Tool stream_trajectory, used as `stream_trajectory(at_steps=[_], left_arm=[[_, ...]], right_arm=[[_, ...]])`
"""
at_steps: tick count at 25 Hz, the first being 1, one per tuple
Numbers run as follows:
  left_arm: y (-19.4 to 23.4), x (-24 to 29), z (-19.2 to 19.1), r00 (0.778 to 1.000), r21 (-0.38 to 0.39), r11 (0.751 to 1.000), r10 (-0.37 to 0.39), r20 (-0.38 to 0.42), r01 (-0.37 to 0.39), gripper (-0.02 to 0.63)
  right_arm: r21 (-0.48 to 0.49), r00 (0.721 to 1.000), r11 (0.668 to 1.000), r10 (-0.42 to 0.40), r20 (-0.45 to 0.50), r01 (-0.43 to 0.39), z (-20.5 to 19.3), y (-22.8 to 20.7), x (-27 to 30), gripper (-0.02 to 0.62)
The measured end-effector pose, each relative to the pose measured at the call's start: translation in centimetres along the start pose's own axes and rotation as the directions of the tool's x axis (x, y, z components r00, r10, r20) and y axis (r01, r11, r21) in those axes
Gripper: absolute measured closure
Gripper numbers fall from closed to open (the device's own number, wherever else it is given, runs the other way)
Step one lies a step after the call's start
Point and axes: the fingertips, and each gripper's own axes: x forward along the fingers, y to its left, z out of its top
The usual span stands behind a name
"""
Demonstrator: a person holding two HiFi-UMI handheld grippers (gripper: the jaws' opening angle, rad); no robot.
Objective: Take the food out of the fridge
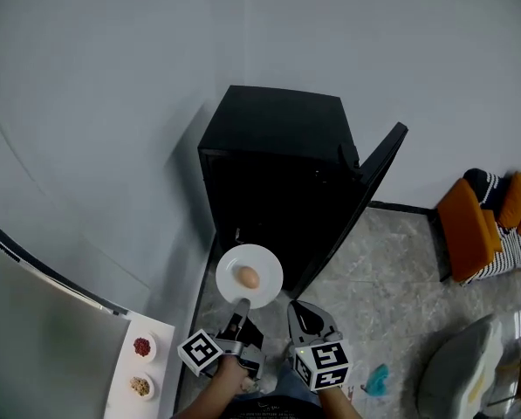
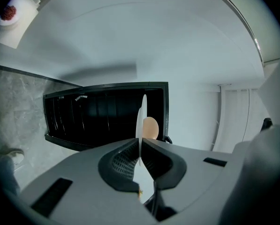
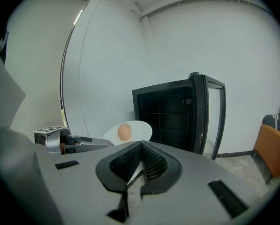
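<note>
Left gripper (image 1: 241, 308): pinched shut on plate (image 1: 264, 264) rim at 6 o'clock, held level to keep egg (image 1: 248, 278) centred, clear of fridge (image 1: 277, 147) at 12 o'clock. Right gripper (image 1: 302, 314): closed, empty, parked at 3 o'clock of left, likely for shutting door (image 1: 378, 177).

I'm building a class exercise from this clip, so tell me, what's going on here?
A person holds a two-jaw gripper in each hand in front of a small black fridge, whose door stands open. The left gripper is clamped on the rim of a white plate carrying one egg, out in front of the fridge. The right gripper is shut and empty beside it. Two small dishes of food sit on a white surface at the person's left.
</note>
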Motion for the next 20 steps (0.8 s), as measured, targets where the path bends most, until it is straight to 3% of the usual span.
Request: stream_trajectory(at_steps=[9,20], left_arm=[[-1.9,-1.0,-0.5,1.0,0.01,1.0,-0.021,-0.014,0.021,0.584],[-1.3,-1.5,-1.1,1.0,-0.001,1.0,-0.014,-0.019,0.014,0.584]], right_arm=[[0.008,0.999,0.999,-0.035,0.036,0.034,0.5,0.5,-1.5,0.575],[0.008,0.999,0.999,-0.035,0.038,0.035,0.1,0.9,-1.8,0.575]])
